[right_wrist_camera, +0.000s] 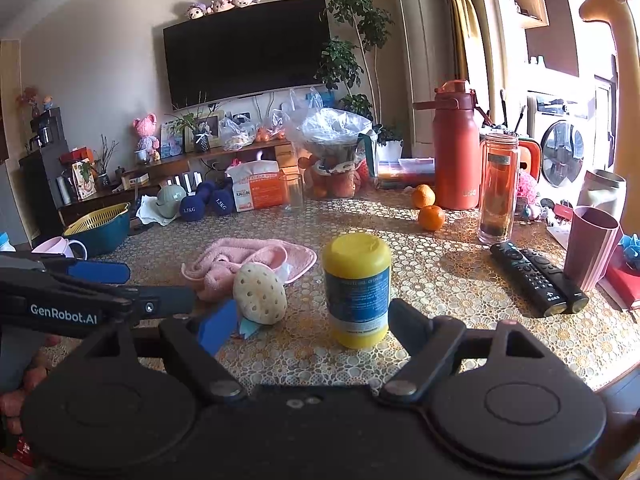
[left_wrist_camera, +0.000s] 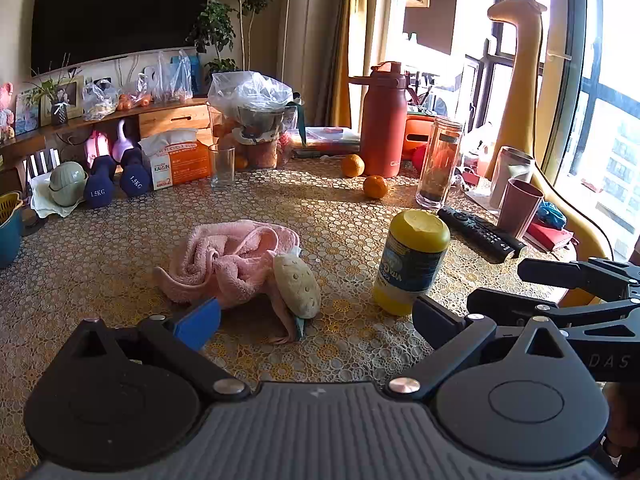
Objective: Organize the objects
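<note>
Nothing looks tidied yet: the yellow-capped bottle stands upright near the table's front edge, framed by the right gripper, whose jaws gape wide and touch nothing. The left gripper is equally spread and empty, facing the crumpled pink towel with the pale sponge lying against it. The bottle's label is too blurred to read.

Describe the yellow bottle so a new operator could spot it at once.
Start at the tall red flask at the back of the patterned table, then come toward the near edge. The yellow bottle stands upright there, right of the pink towel and left of the two black remotes. It alone has a yellow cap and blue label.
</note>
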`<state>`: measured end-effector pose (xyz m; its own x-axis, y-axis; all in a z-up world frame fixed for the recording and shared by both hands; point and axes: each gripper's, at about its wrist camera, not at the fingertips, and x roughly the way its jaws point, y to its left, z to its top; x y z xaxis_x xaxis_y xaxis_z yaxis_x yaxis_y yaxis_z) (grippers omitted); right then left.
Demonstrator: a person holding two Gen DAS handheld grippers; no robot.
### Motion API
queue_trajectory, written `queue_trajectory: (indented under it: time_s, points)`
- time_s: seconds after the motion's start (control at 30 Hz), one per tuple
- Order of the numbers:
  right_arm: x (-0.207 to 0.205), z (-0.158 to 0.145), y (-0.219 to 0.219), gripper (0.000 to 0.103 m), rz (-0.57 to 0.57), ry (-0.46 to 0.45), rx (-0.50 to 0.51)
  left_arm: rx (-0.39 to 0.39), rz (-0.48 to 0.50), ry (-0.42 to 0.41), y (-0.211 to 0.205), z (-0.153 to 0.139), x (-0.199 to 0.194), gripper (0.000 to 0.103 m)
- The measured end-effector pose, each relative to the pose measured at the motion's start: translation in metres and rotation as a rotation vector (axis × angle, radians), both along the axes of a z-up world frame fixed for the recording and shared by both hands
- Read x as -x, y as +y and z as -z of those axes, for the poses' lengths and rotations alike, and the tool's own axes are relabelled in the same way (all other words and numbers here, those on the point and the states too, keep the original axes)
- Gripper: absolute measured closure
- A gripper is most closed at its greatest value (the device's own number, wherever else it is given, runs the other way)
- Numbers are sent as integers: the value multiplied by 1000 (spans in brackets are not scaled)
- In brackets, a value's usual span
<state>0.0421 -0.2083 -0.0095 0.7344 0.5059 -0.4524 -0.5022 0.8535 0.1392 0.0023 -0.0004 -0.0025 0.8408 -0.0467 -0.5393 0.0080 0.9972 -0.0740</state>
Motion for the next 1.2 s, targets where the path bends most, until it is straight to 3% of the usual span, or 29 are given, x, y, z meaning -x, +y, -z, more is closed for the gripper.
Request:
queue_trajectory:
  time_s: [0.73,0.97,1.1,1.2]
  points:
    - [-2,-2,5,21,-21,-22,15,26,0,18,8,3,-5,0]
    - [-21,9,2,21,-23,-12,44,-49,-21,27,21,16,-45,0]
    - [-33,18,0,21,-29,1,71,-28,-15,75,34,23,-81,0]
    - [-43,23,-2,21,-16,23,67,-106,-13,86,30,33,-100,0]
